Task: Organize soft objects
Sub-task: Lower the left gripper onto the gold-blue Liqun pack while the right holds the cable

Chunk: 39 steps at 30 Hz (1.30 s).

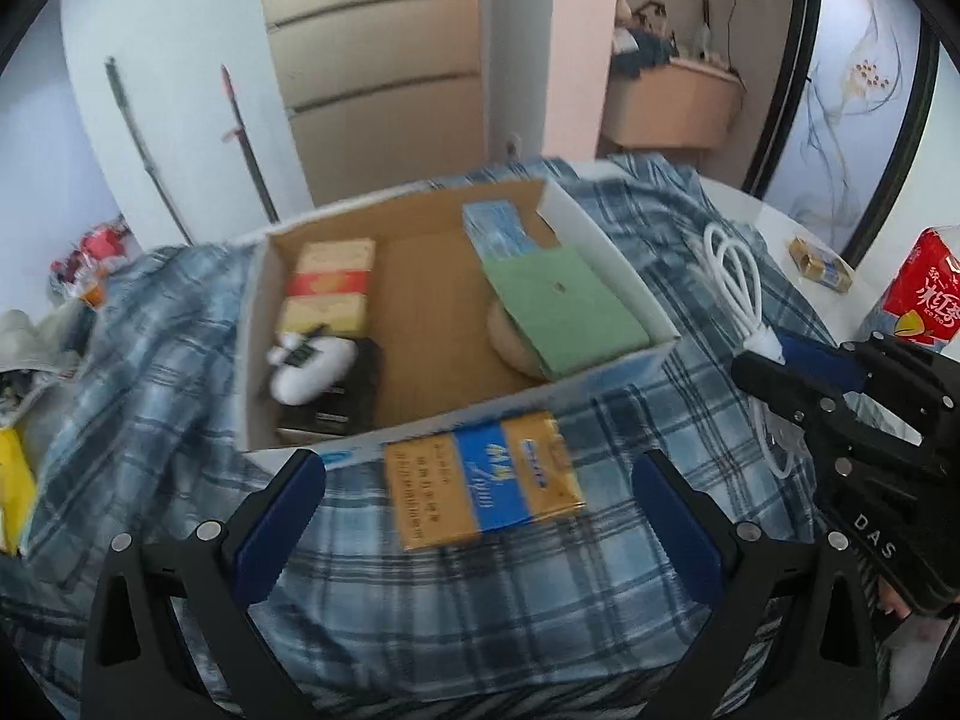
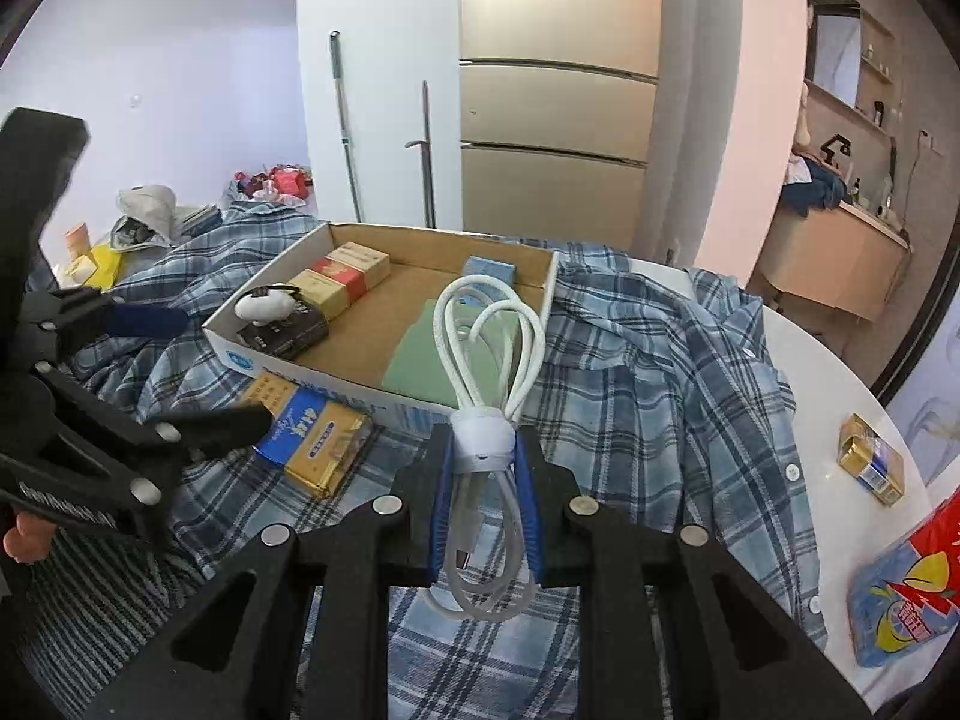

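- A coiled white cable is clamped at its strap by the right gripper; it is held clear of the cloth, just in front of the cardboard box, and is judged to be on its way into that box.
- The left gripper is seen with its fingers spread wide and nothing between them; a yellow-and-blue packet lies on the cloth below them, against the box's near wall.
- Several things are already in the box: two long yellow-and-red packets, a small white plush on a dark packet, a light-blue pack and a green envelope; the task is judged partly done.
- Left outside are the packet near the box, a small gold packet and a red-and-blue bag at the table's edge.
- The round white table is largely covered by a blue plaid shirt; a fridge, mop handles and a cluttered corner are seen behind.
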Motion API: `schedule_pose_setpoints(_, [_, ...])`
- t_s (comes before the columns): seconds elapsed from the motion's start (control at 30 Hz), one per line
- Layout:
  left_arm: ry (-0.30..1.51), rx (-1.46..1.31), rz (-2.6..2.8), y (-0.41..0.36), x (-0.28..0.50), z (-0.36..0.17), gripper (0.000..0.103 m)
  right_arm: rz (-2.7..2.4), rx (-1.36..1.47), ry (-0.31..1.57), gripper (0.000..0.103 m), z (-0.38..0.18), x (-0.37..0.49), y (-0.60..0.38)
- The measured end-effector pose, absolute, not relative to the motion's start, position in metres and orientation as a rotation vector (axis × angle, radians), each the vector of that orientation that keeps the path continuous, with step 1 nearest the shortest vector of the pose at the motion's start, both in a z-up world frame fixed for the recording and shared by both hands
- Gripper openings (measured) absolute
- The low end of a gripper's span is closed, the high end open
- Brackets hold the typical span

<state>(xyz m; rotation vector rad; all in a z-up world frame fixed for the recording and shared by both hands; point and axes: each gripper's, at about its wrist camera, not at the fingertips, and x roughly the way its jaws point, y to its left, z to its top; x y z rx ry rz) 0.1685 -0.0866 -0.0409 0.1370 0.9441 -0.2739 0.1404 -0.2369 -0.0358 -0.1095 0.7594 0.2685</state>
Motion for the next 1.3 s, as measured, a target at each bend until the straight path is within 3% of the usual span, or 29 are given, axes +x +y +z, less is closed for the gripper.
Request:
schedule_pose_setpoints(0.8, [1.129,0.208,-0.188,-0.106,0.202,-0.095,0.103,0.23,-0.066,0.788,0.019,-0.039,0.149,-0.25])
schedule_pose_setpoints(0.9, [1.094,0.185,-0.187,-0.101,0.2,-0.094,0.102,0.231,-0.065,0.789,0.019,-0.039,0.149,-0.25])
schedule_pose_setpoints(0.97, [1.048,0.172,-0.191,-0.099,0.196,-0.09,0.095,0.231,-0.066,0.79,0.019,-0.039,0.149,-0.25])
schedule_pose_setpoints(1.3, [1.06,0.189,-0.201,-0.103,0.192,-0.094,0.095,0.233,-0.069,0.8,0.019,-0.042,0.15,-0.25])
